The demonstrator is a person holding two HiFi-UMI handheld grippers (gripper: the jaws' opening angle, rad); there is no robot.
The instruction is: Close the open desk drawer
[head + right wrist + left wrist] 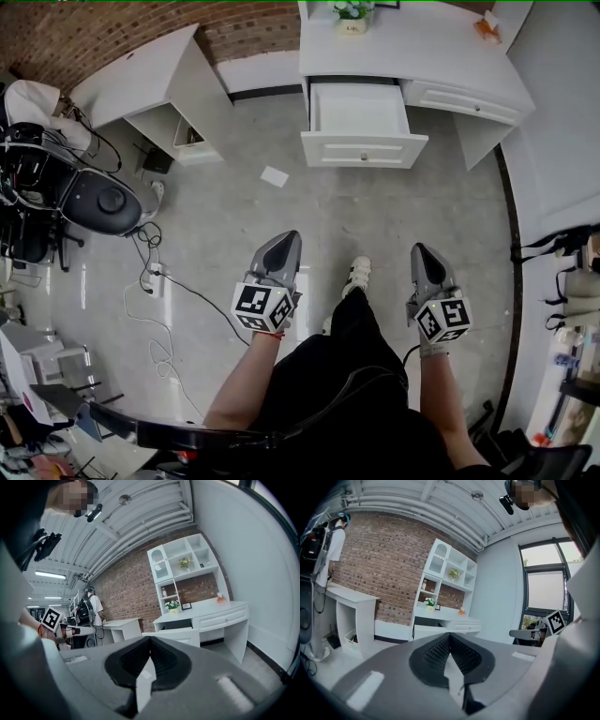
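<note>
White drawer (361, 120) open at far centre; both tools held well short of it.

The drawer is pulled out toward the near side from the left part of the white worktop (422, 52), which is set against the far wall. A second drawer (467, 105) is seen shut just to its right. A potted plant (353, 14) is placed at the far edge of the worktop. A paper scrap (275, 176) lies on the grey floor (225, 225), near and left of the open drawer. The left tool (286, 240) and the right tool (418, 251) are held side by side, pointed toward the far side. The jaws of each tool are pressed together, with nothing pinched between them.
</note>
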